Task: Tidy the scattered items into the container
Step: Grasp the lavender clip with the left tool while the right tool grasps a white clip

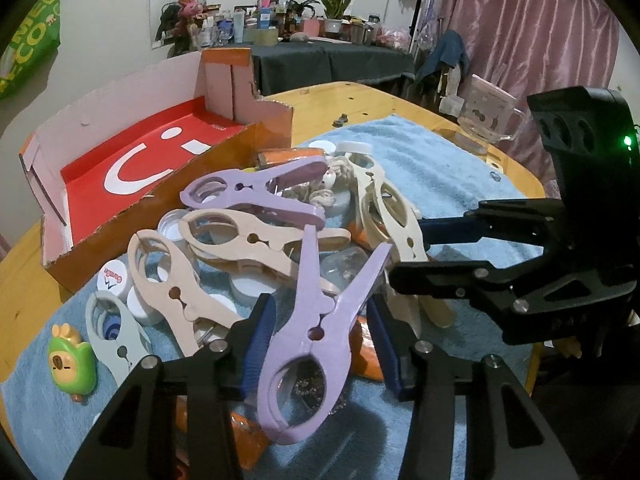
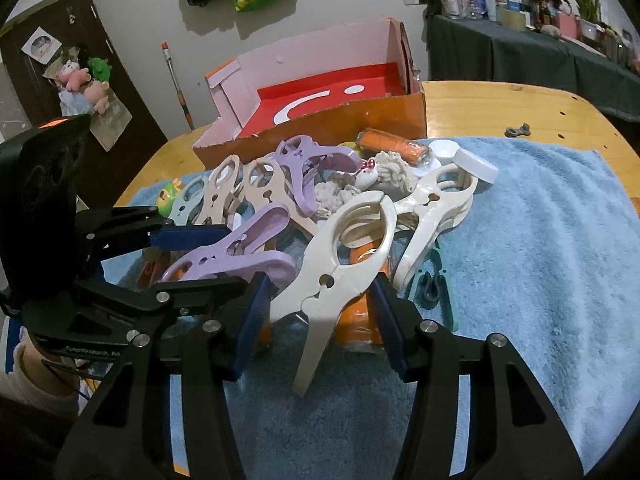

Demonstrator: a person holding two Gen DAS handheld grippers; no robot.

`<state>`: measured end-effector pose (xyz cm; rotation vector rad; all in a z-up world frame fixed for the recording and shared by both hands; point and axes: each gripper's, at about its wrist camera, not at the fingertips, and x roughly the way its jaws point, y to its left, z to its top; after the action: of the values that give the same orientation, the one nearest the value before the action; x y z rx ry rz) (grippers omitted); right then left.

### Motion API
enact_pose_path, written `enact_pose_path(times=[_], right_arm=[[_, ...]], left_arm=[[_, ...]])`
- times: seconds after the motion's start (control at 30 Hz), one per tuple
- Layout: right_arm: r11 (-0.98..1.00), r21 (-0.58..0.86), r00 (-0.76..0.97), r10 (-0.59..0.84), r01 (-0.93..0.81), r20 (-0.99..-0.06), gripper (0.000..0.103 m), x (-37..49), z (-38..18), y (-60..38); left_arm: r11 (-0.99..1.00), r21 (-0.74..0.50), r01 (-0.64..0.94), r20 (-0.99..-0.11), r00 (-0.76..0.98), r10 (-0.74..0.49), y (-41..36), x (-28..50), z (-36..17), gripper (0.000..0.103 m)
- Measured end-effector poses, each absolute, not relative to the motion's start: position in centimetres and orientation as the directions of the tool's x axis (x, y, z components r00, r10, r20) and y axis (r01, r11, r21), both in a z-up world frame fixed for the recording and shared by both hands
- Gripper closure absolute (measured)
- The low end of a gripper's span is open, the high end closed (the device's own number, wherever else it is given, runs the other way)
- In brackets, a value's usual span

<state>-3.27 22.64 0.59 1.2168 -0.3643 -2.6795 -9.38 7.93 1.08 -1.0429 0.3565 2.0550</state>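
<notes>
Where the left wrist view looks down its own fingers, the left claw (image 1: 318, 344) stands partly open at lower centre, a lilac clip (image 1: 316, 328) between its blue pads (image 1: 258, 344); contact between pads and clip cannot be confirmed. In the right wrist view the right claw (image 2: 318, 312) is likewise partly open at lower centre, a cream clip (image 2: 336, 276) lying between its fingers, and pad contact there cannot be confirmed either. Both clips belong to a heap of clips, white caps and orange packets at the centre of each frame, on a blue towel (image 2: 540, 240) spread over the wooden desk (image 2: 500, 104). The container, an orange cardboard box (image 1: 160, 208) with a red floor, sits at upper left of the left view, just beyond the heap. A green toy (image 1: 72, 360) rests on the towel at lower left.
</notes>
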Motion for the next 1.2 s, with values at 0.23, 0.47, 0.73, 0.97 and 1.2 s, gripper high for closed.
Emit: enact_pose_path(times=[0.23,0.47,0.73,0.97,1.2], right_arm=[[-0.956,0.286,-0.650,-0.253,0.058,-0.716,0.053,-3.2,0.6,22.5],[-0.963,0.262,-0.659,-0.235,0.059,-0.714,0.070,-3.1,0.7,22.3],[-0.967,0.248,-0.657,-0.225,0.060,-0.719,0.070,-3.1,0.7,22.1],[-0.975,0.216,-0.661,-0.200,0.058,-0.723,0.068,-2.8,0.8,21.7],[-0.981,0.188,-0.658,-0.178,0.057,-0.732,0.048,-2.5,0.6,20.9]], left_arm=[[-0.659,-0.127,-0.741,-0.780,-0.336,0.528,7.7,-9.5,1.0,0.063],[-0.675,-0.147,-0.723,-0.779,-0.337,0.530,7.3,-9.3,1.1,0.065],[-0.707,-0.196,-0.679,-0.769,-0.341,0.541,6.4,-9.6,1.3,0.065],[-0.740,-0.199,-0.642,-0.768,-0.366,0.525,6.0,-9.4,1.3,0.065],[-0.770,-0.152,-0.619,-0.776,-0.409,0.481,6.2,-8.9,1.4,0.065]])
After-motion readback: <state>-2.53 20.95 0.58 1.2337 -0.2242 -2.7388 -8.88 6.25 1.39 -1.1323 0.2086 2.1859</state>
